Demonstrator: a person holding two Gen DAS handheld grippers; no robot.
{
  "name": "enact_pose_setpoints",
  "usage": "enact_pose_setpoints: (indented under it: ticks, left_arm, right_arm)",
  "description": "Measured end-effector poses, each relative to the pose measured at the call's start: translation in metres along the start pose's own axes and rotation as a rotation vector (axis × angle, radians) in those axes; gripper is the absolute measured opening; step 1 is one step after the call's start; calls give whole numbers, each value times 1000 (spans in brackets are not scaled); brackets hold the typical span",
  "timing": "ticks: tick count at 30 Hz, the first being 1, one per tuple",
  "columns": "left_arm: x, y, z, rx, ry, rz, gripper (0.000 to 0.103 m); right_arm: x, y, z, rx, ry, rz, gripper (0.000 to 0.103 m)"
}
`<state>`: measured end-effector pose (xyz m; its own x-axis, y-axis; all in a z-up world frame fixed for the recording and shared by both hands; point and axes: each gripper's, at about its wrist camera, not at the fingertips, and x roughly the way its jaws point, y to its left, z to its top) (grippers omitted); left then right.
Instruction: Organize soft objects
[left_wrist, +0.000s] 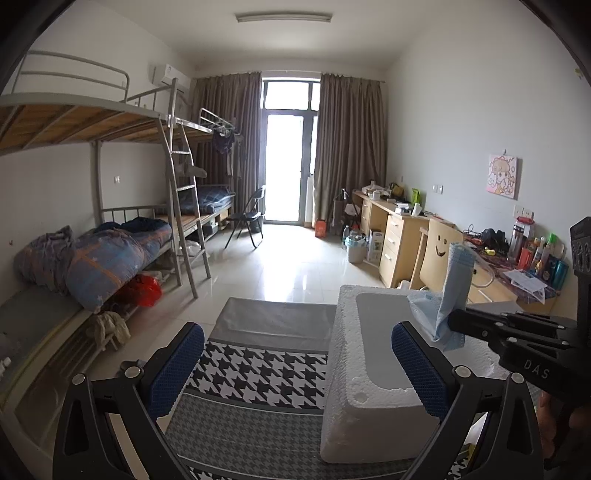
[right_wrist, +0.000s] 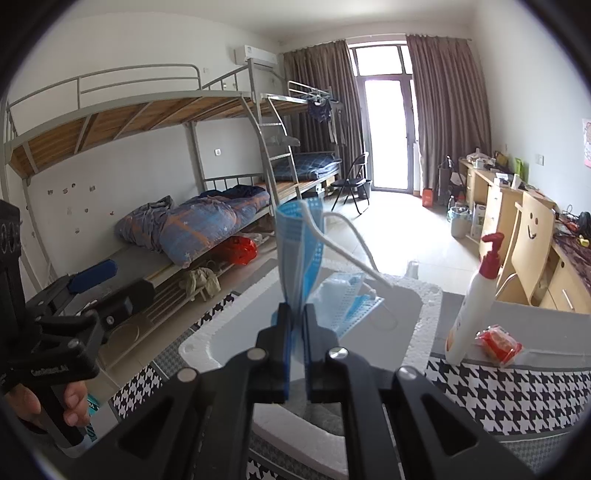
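Right claw (right_wrist: 295, 314) clamped on mask (right_wrist: 299, 251) over foam box (right_wrist: 424, 295); another mask (right_wrist: 351, 302) just beyond, already inside. Left claw (left_wrist: 295, 365) wide open, empty.

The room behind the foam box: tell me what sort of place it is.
Most likely a shared dormitory room. Metal bunk beds with a ladder line one wall, and a row of wooden desks cluttered with personal items lines the other.

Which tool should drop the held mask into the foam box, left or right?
Right. The right tool is shut on the blue mask, already over the foam box. The left tool is open and empty.
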<state>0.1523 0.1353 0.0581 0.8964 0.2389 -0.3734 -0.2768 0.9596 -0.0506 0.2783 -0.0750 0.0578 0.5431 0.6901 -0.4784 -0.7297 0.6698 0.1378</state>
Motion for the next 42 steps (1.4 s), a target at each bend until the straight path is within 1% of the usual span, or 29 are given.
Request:
enact_pose_setpoints:
  ticks: [4, 5, 7, 9, 11, 18, 25, 27, 30, 35, 38, 42]
  left_arm:
    - [0, 1, -1, -4, -1, 4, 102]
    - [1, 1, 0, -4, -2, 3, 102]
    - [1, 1, 0, -2, -1, 3, 102]
    - [1, 1, 0, -3, -1, 2, 102]
    - [1, 1, 0, -3, -1, 3, 102]
    - [-6, -2, -2, -1, -16, 2, 102]
    - [-17, -6, -2, 1, -26, 1, 102]
    - [-20, -7, -2, 1, -28, -1, 102]
    - [-25, -11, -3, 0, -29, -7, 102]
    - [-36, -20, -4, 21, -39, -14, 102]
    - [-44, -25, -2, 29, -52, -13, 102]
    - [-51, -27, -2, 26, -57, -16, 102]
  right_arm:
    - [6, 0, -1, 1, 25, 6, 8]
    - [7, 0, -1, 1, 29, 6, 10]
    - [6, 0, -1, 5, 33, 5, 23]
    - [4, 1, -1, 5, 24, 0, 51]
    - [0, 2, -3, 1, 10, -9, 61]
    - [-4, 0, -5, 12, 18, -8, 61]
    - [-19, 2, -4, 9, -23, -16, 63]
    - [-25, 2, -4, 9, -40, -16, 72]
    - [-34, 4, -6, 0, -73, -36, 82]
    - [-48, 3, -9, 8, -97, -48, 86]
    - [-54, 3, -11, 2, -111, -51, 92]
    - [-63, 3, -13, 7, -131, -50, 93]
